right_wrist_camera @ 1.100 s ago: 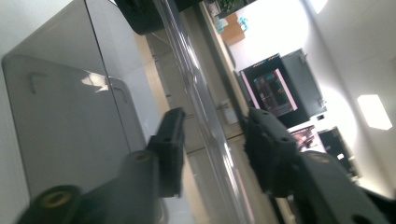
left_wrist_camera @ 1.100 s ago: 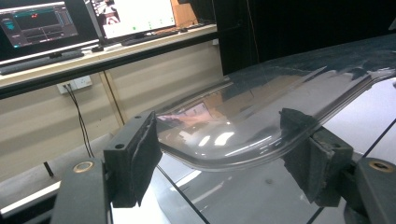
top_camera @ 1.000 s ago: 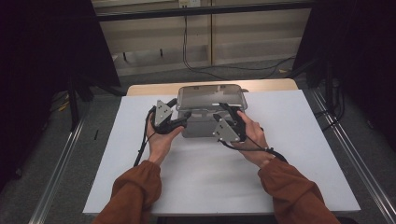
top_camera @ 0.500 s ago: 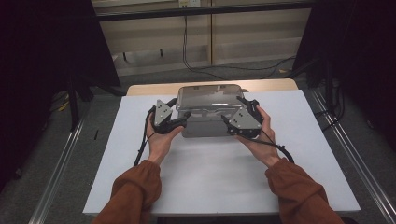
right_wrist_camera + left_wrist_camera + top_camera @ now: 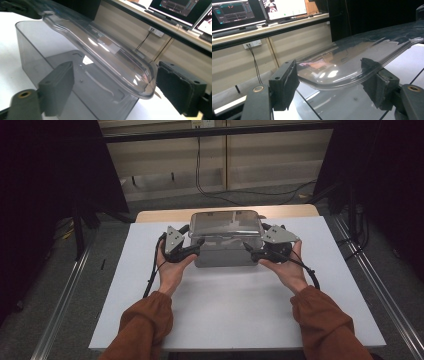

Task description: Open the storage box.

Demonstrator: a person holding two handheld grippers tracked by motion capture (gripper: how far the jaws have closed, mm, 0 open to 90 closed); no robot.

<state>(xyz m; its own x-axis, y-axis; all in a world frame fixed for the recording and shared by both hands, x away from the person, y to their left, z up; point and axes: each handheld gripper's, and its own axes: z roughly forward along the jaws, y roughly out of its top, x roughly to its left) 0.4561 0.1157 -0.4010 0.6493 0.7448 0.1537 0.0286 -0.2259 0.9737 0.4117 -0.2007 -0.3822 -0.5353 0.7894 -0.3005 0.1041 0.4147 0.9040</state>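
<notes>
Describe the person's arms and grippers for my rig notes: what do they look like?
Both sleeves are rust-orange. Each gripper, left gripper and right gripper, is black with a grey three-cornered plate on top, dark padded jaws, and a black cable trailing back.

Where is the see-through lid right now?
In the high view the clear lid sits atop the grey box at the white table's far middle, between both grippers.
</notes>
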